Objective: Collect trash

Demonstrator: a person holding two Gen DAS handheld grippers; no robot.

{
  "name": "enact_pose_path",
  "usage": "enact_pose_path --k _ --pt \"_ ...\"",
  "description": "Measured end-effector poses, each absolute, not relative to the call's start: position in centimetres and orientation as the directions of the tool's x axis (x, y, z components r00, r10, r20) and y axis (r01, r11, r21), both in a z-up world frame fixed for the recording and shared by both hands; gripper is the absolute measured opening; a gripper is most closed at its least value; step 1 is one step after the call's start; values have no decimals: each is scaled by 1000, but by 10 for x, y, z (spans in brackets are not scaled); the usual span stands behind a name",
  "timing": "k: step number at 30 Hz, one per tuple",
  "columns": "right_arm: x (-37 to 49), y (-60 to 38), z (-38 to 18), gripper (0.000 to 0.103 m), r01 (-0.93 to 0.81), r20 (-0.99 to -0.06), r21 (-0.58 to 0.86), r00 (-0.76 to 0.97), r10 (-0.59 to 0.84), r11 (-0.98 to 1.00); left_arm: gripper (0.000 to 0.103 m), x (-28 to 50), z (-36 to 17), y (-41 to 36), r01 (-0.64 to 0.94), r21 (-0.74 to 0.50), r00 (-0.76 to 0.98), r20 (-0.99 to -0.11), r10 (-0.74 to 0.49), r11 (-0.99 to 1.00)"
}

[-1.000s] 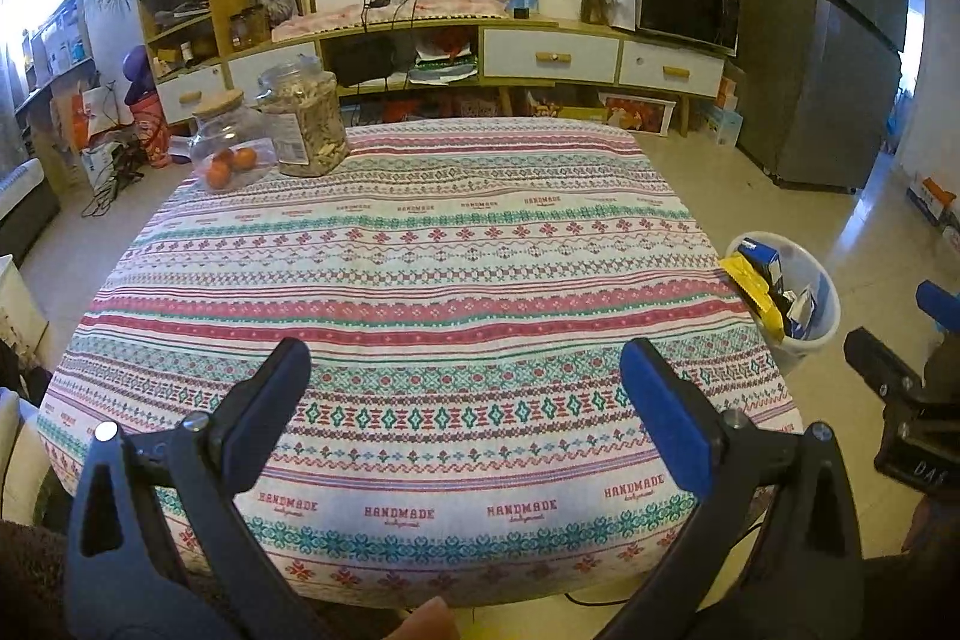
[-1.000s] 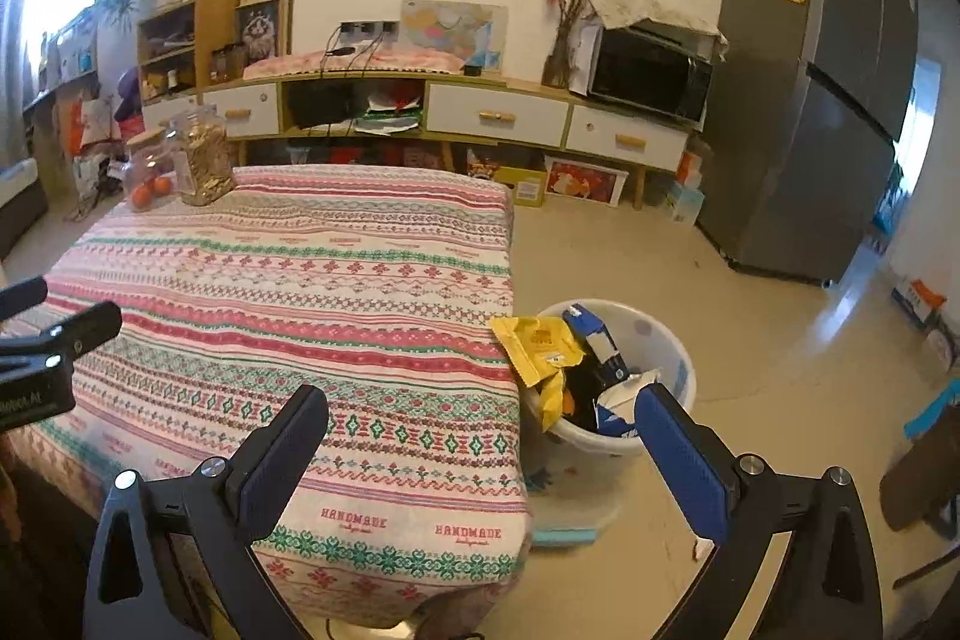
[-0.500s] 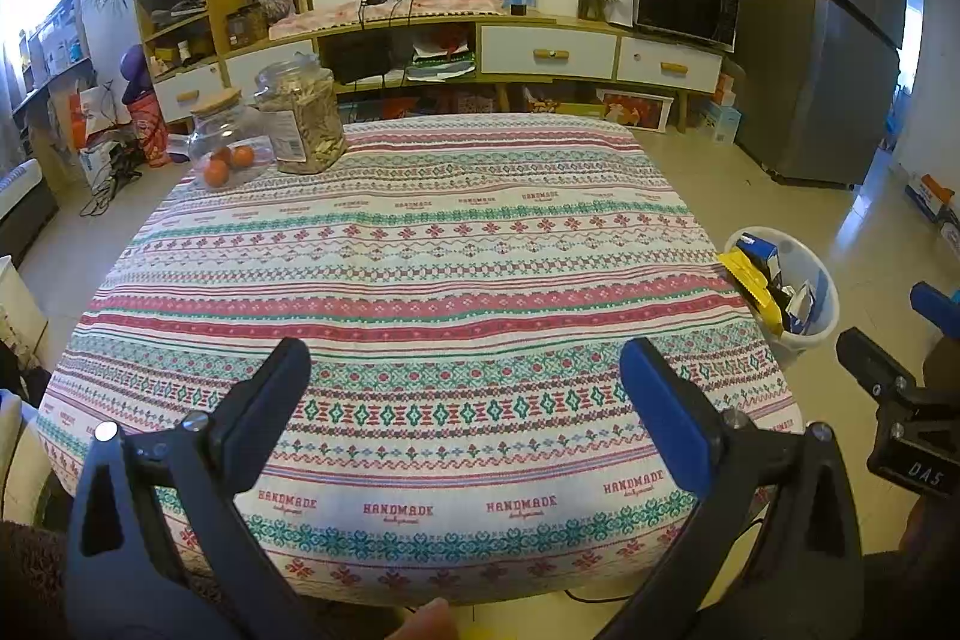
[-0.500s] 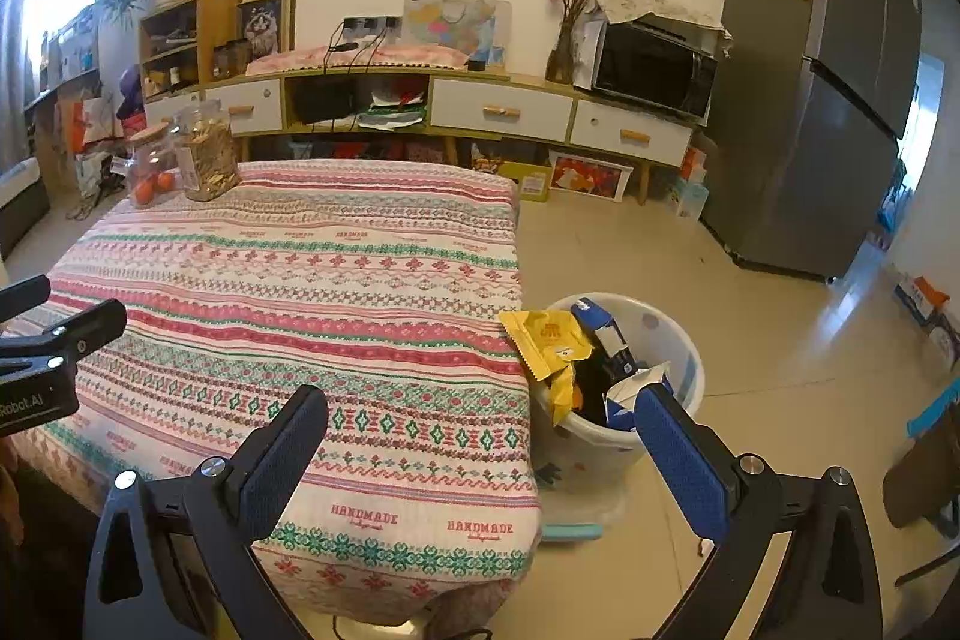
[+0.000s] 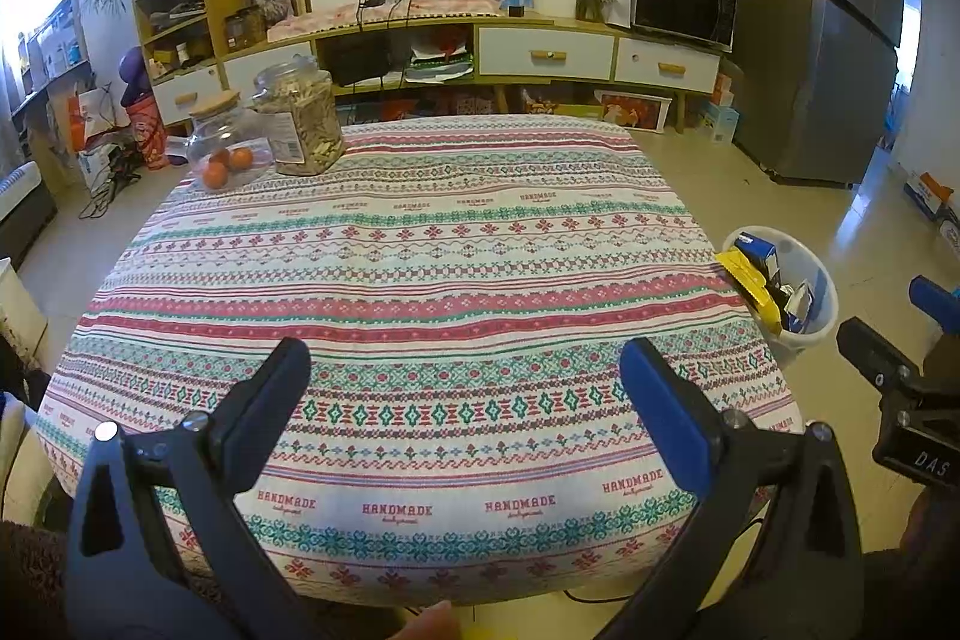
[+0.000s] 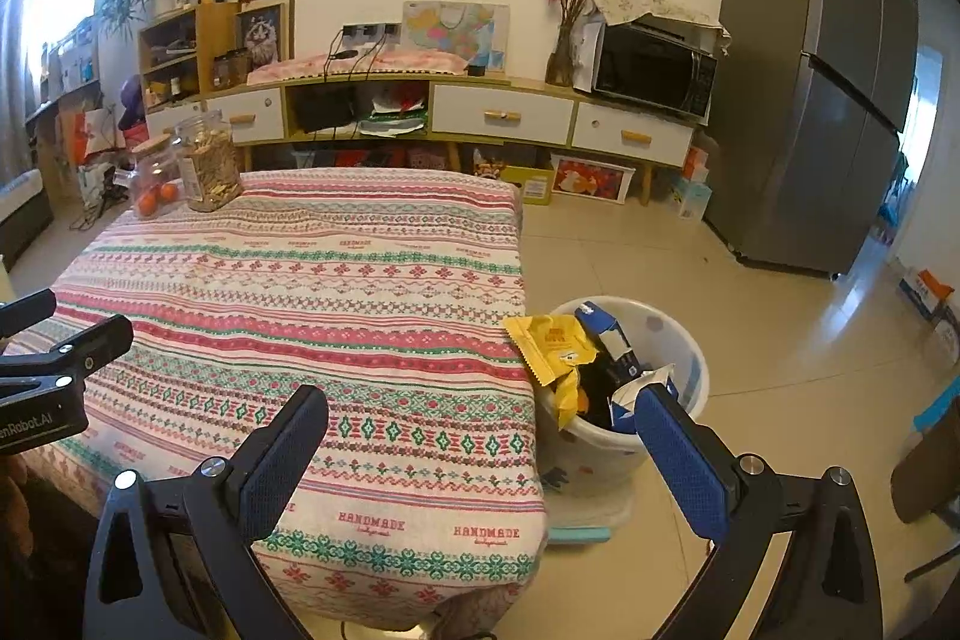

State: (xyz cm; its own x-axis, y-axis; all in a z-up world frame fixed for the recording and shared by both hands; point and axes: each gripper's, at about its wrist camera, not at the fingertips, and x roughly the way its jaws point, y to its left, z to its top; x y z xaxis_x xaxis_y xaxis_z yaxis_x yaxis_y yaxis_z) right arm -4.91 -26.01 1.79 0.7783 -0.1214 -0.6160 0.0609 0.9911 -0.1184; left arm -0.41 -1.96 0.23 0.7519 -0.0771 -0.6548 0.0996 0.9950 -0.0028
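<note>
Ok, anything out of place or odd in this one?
One thing: the yellow wrapper sticks out over the rim of the white bin beside the table, not fully inside. Both jars stand upright. Both grippers, left and right, are open and empty.

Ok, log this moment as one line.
left gripper: open, empty | right gripper: open, empty | bin: holds wrappers, beside table | tablecloth: two jars only

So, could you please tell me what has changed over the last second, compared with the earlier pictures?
Very little. The right tool has drifted slightly, so the white bin of wrappers sits a bit lower and nearer in its view; the left tool has barely shifted. Nothing was taken hold of or let go: both tools stay open and empty, and the two jars remain on the tablecloth's far corner.
</note>
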Motion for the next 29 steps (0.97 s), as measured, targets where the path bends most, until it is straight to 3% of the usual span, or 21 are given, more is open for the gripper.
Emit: enact_pose_path --k 25,29 --pt "-49 -259 18 103 63 -617 -113 778 -120 992 102 -4 4 -23 117 -8 744 -662 -93 993" --pt "-58 -279 8 103 155 -610 -61 776 -160 986 102 2 7 -22 144 -11 712 -693 -111 990"
